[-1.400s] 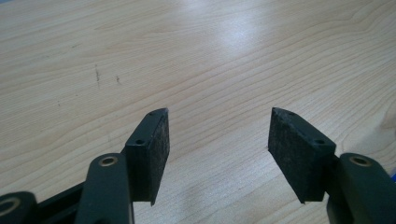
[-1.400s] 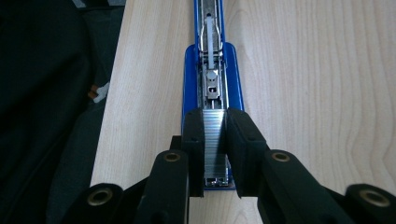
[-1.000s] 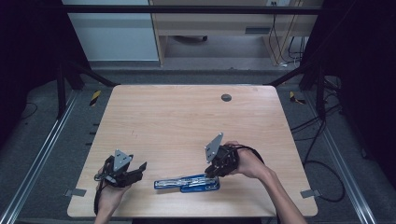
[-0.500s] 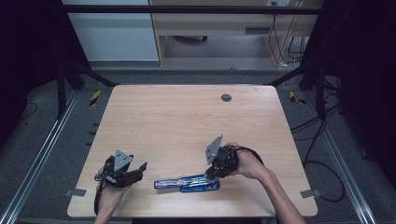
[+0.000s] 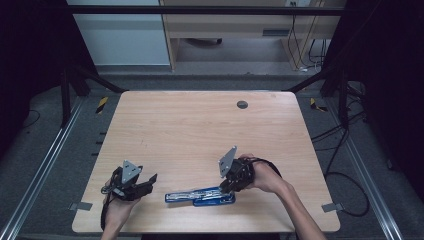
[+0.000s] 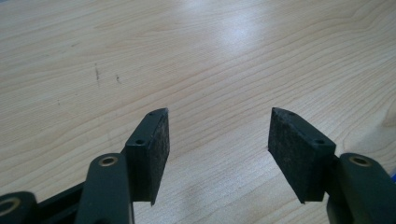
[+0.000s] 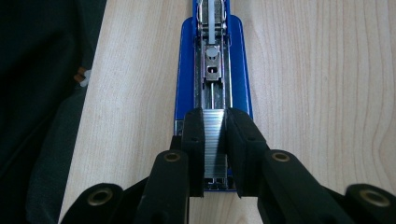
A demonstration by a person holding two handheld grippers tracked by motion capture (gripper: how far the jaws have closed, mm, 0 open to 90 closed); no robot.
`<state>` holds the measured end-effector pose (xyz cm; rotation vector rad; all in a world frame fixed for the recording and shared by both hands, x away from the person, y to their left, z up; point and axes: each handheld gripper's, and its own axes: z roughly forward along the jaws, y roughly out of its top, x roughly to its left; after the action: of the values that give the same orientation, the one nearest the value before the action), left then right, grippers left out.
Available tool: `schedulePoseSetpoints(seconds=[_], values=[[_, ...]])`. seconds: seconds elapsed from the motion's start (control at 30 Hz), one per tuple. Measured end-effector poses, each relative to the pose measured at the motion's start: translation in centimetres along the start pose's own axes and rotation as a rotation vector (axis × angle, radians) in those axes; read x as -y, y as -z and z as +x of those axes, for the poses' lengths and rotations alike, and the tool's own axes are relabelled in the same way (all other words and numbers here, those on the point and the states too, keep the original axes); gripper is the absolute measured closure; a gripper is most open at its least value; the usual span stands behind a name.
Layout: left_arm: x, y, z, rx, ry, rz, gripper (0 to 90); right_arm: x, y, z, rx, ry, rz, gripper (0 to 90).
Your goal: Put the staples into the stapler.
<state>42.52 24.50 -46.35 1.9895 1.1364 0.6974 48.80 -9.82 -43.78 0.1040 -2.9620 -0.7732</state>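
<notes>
While I watch from the high view, the blue stapler (image 5: pixel 200 195) lies opened out flat near the front edge of the pale wood-grain worktop (image 5: pixel 200 130), its long body running left to right. In the right gripper view the stapler (image 7: pixel 212 70) shows a glossy blue plastic base with a bright metal channel down its middle, and a white pusher sits farther up that channel.

My right claw (image 5: pixel 226 188) comes down on the stapler's right end. Between its two black pads is a strip of staples (image 7: pixel 215 140), a ribbed silvery block, straight-sided and dull grey. The pads press on both flanks of the strip, so the right claw is clenched on it, the jaws narrow and nearly parallel. The strip sits right over the metal channel; whether it already rests in the channel or hangs just above it, I cannot quite tell from this angle.

My left claw (image 5: pixel 145 181) rests well apart from the stapler, off to its left over bare wood. In the left gripper view the left claw (image 6: pixel 217 135) is released, its jaws wide with nothing between them, and the pads (image 6: pixel 159 149) look rough and felt-like, with slanted tips.
</notes>
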Motion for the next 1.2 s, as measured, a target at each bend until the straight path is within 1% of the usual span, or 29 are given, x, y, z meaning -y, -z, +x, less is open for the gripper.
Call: schedulePoseSetpoints(seconds=[0.43, 0.53, 0.57, 0.7, 0.97, 1.2], values=[[-0.01, -0.02, -0.01, 0.001, -0.001, 0.001, 38.3, 0.17, -0.20, -0.03, 0.000, -0.007, 0.009, 77.6], [0.00, 0.00, -0.01, 0.000, -0.001, 0.000, 38.2, 0.12, -0.33, -0.04, 0.005, -0.001, 0.017, 77.6], [0.00, 0.00, 0.00, 0.000, -0.001, 0.001, 38.2, 0.11, -0.38, 0.03, 0.005, -0.013, 0.019, 77.6], [0.00, 0.01, 0.00, 0.000, 0.000, 0.000, 38.2, 0.03, -0.53, 0.02, 0.012, 0.000, 0.027, 77.6], [-0.01, -0.01, -0.02, 0.002, -0.001, 0.002, 38.2, 0.12, -0.56, 0.10, 0.010, -0.014, 0.024, 77.4], [-0.01, -0.02, -0.04, 0.001, -0.002, 0.001, 38.2, 0.24, -0.58, 0.07, 0.015, -0.018, 0.031, 73.9]])
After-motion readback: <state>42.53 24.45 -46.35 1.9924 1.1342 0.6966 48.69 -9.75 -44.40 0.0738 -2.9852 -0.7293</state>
